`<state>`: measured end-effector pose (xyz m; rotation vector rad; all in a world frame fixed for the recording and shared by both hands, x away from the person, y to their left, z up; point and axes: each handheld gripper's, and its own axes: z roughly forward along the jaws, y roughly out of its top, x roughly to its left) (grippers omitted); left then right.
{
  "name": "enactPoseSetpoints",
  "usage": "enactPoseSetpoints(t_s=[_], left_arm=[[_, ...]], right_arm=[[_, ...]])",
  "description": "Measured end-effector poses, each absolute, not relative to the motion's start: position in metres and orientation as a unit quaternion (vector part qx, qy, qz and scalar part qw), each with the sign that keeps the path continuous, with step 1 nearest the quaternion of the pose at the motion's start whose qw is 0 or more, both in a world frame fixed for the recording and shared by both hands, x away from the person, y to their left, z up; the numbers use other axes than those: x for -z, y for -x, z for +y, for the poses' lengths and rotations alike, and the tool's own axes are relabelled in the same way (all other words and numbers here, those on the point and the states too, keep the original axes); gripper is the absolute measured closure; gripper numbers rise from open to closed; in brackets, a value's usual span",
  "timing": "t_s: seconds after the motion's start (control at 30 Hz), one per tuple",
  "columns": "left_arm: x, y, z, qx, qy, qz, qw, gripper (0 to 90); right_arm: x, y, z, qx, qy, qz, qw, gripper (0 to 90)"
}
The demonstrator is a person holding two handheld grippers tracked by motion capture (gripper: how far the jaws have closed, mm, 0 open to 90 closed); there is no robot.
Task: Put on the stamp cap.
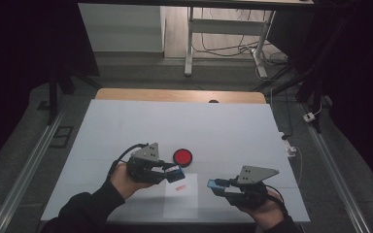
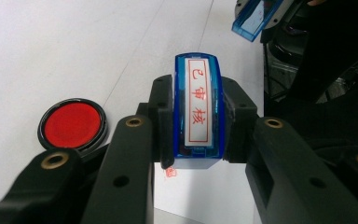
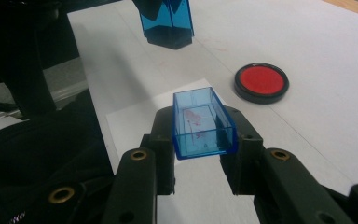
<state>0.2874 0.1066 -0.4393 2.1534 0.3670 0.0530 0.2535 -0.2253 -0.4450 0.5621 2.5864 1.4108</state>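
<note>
Left gripper (image 2: 198, 126): my jaws pinch the blue stamp (image 2: 199, 109).
Right gripper (image 3: 200, 135): my jaws pinch its blue cap (image 3: 203, 123).
Ink pad (image 1: 182, 157): on tabletop (image 1: 126, 126).

High view looks down from above; both gripper views sit close, sharing the red ink pad (image 1: 182, 157).

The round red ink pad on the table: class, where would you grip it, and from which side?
Grip the ink pad across its black rim, coming straight down from above. It lies flat and low, so only opposite rim edges give the jaws purchase. Both grippers are full now.
</note>
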Motion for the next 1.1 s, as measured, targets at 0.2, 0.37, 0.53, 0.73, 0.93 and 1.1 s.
enactPoseSetpoints(t_s=[0.2, 0.37, 0.53, 0.73, 0.93, 1.1], left_arm=[[0.439, -0.287, 0.107, -0.023, -0.877, 0.146, 0.457, 69.9], [0.439, -0.288, 0.107, -0.02, -0.878, 0.142, 0.457, 69.9], [0.44, -0.288, 0.107, -0.023, -0.879, 0.134, 0.457, 69.9], [0.44, -0.288, 0.107, -0.024, -0.879, 0.124, 0.46, 69.9], [0.439, -0.287, 0.106, -0.025, -0.879, 0.114, 0.463, 69.9], [0.439, -0.286, 0.105, -0.028, -0.88, 0.102, 0.463, 69.9]], right_arm=[[0.448, -0.259, -0.216, -0.473, -0.178, 0.861, 0.059, 67.7], [0.45, -0.264, -0.209, -0.472, -0.17, 0.863, 0.051, 67.7], [0.453, -0.27, -0.201, -0.47, -0.16, 0.867, 0.041, 67.7], [0.456, -0.275, -0.193, -0.473, -0.138, 0.87, 0.025, 67.8], [0.461, -0.281, -0.186, -0.474, -0.135, 0.87, 0.008, 67.8], [0.465, -0.287, -0.182, -0.479, -0.133, 0.868, -0.011, 67.8]])
